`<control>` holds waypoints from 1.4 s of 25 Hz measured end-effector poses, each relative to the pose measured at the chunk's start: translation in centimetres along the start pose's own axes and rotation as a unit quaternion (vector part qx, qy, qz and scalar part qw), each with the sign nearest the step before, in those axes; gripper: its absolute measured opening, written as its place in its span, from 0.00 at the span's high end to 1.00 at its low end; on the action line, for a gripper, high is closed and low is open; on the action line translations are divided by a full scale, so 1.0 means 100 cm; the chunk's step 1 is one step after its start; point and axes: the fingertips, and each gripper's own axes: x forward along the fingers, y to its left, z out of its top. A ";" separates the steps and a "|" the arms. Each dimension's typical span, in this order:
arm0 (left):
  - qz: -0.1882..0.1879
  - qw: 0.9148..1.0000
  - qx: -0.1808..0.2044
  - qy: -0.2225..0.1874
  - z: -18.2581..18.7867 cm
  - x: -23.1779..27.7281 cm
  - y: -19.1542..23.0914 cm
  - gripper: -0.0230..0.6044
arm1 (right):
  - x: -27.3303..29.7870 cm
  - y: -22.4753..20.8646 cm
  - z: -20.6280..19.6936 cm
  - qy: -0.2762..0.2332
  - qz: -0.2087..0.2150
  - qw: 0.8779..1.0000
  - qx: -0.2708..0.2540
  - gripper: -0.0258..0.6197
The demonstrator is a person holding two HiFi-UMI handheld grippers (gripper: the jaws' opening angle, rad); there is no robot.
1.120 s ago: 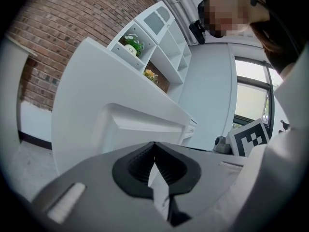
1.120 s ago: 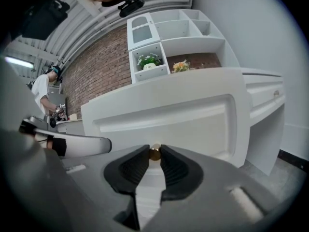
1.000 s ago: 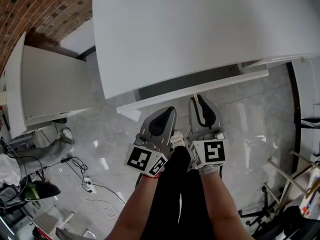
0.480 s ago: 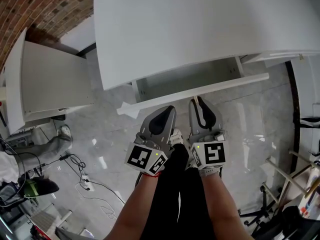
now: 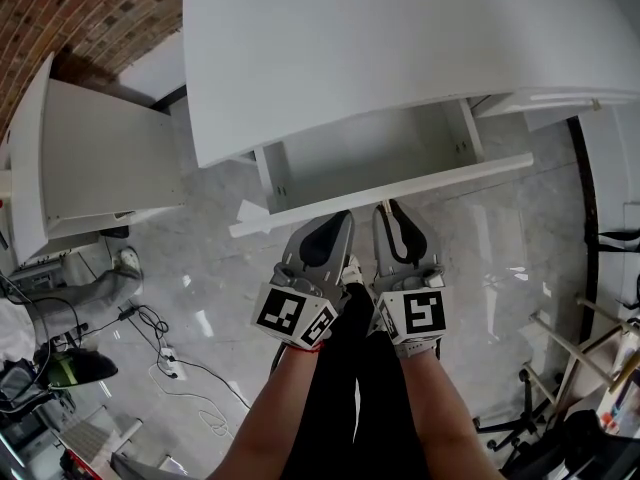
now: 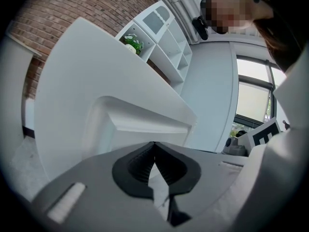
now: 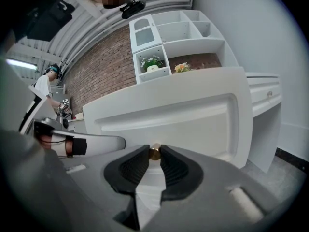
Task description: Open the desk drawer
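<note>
The desk drawer is sticking out partway from under the front edge of the white desk. The right gripper is clamped tight on the little brass knob in the middle of the drawer front. The left gripper sits just beside it, also pointing at the drawer front. Its jaws are pinched together at the tips with nothing in them.
</note>
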 end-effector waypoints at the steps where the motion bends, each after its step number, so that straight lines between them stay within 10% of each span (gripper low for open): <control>1: 0.000 1.000 0.000 0.001 -0.001 -0.001 -0.002 0.96 | -0.002 0.000 -0.001 0.001 0.000 1.000 0.002 0.85; 35: 0.018 1.000 -0.014 0.004 -0.032 -0.049 -0.043 0.96 | -0.069 0.013 -0.022 0.019 0.017 1.000 -0.009 0.85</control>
